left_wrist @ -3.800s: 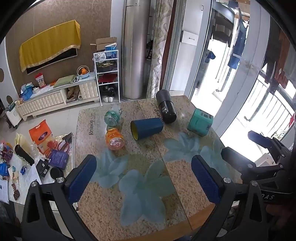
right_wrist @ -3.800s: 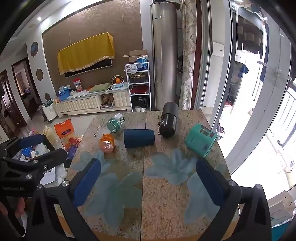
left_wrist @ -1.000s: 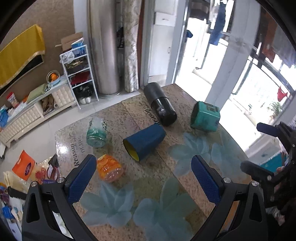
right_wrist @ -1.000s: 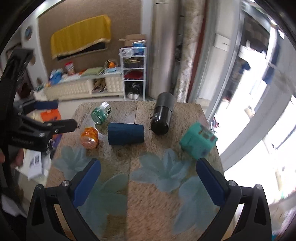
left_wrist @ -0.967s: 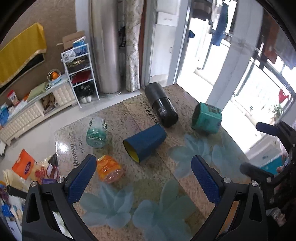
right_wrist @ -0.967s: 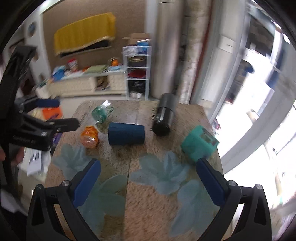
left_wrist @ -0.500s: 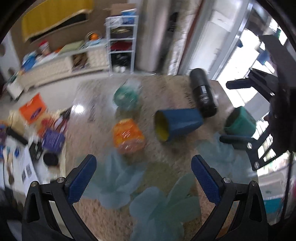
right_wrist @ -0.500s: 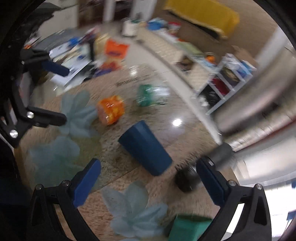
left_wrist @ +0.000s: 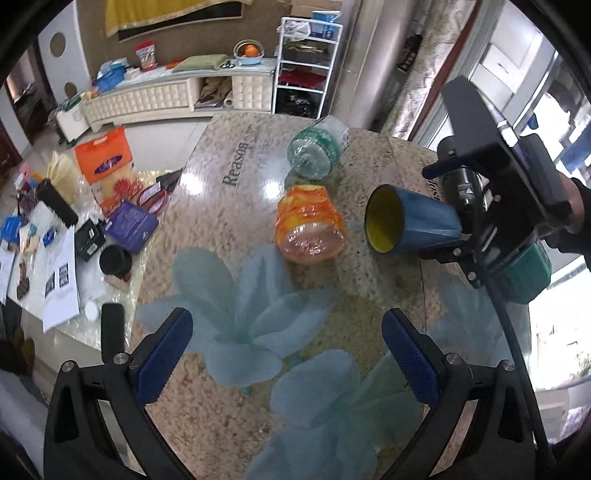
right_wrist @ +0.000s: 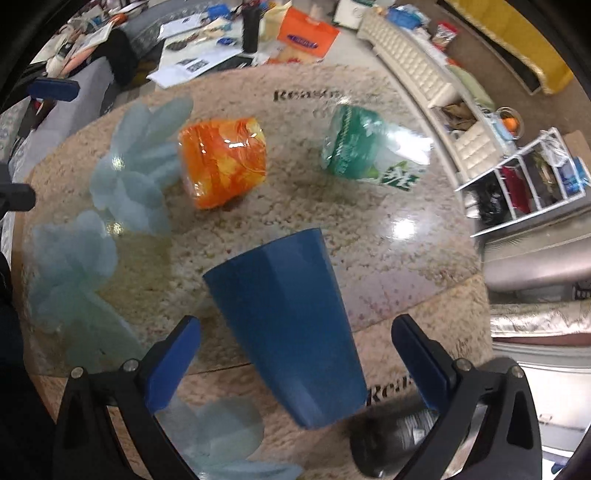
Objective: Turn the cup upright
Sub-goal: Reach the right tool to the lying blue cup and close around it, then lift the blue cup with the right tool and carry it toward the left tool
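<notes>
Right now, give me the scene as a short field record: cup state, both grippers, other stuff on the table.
cup: blue cup, on its side on the table, yellow inside, mouth toward left gripper
right gripper: open, fingers either side of the cup's base end, not closed on it
left gripper: open, empty, away from cup
other items: orange jar, green jar, black flask, green box

**The room past my tools**

Ahead of my left tool runs a long white cabinet [left_wrist: 162, 98] under a yellow cloth [left_wrist: 166, 14] on the brown wall. A white shelf rack [left_wrist: 304, 66] stands beside it. Papers and bags litter the floor [left_wrist: 74, 206] leftward. Daylight floods windows [left_wrist: 569, 122] rightward.
</notes>
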A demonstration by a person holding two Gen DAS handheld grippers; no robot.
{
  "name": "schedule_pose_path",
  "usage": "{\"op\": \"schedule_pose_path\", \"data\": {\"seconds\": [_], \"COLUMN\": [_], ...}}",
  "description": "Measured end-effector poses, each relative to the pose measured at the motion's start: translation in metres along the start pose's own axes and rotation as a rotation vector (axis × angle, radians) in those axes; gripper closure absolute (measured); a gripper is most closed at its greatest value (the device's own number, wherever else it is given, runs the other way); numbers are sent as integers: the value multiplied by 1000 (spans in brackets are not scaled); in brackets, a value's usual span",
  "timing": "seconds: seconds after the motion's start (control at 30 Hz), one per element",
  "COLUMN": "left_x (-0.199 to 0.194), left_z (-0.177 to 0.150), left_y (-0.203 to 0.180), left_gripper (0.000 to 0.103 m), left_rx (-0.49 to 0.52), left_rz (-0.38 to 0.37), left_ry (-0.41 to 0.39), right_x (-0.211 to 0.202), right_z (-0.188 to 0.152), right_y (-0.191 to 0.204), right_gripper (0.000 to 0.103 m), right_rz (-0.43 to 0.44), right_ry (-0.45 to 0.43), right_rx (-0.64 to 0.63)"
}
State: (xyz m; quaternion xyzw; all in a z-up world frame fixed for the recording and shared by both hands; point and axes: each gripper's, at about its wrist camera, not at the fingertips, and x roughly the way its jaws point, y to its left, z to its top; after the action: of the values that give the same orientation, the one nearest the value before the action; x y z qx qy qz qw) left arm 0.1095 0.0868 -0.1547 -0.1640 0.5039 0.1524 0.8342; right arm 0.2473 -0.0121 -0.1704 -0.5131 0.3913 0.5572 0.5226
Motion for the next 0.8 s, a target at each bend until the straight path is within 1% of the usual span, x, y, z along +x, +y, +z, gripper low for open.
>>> {"op": "schedule_pose_path", "data": {"seconds": [0.07,0.13,0.17,0.2,0.23,0.27,0.37,0.53,0.6,0.73,0.77,0.8], "left_x": [2,1,1,0,-1,-2,-4,-7,-9,-12,-14,-15], "left_z": [-1,-2,-3,-2,-2,-2,-3,-5,-7,-11,-12,-12], "left_y": [1,4,3,4,5,6,10,15,14,11,11,10], "left_gripper": [0,0,0,0,0,0,0,0,0,0,0,0], "left_rx": [-13,-28,-30,-31,-30,-30,-41,-54,-47,-19,-8,1], "left_rz": [7,9,10,12,16,19,20,14,8,-10,-17,-22], "left_ry": [2,2,3,2,-1,-2,-4,-1,-4,0,0,0], "right_x": [6,10,12,14,16,17,16,10,6,1,-8,-16], "right_z": [5,9,12,14,15,16,18,19,15,5,0,-6], "right_y": [0,-5,-8,-11,-12,-14,-20,-18,-18,-13,-9,-2], "right_gripper": [0,7,14,26,31,31,32,33,33,33,34,34], "right_rz": [7,22,36,43,39,33,71,69,73,101,116,113], "right_ry": [23,44,53,73,82,91,112,125,134,110,93,79], "right_rx": [-25,-39,-38,-38,-44,-51,-34,7,65,212,258,286]}}
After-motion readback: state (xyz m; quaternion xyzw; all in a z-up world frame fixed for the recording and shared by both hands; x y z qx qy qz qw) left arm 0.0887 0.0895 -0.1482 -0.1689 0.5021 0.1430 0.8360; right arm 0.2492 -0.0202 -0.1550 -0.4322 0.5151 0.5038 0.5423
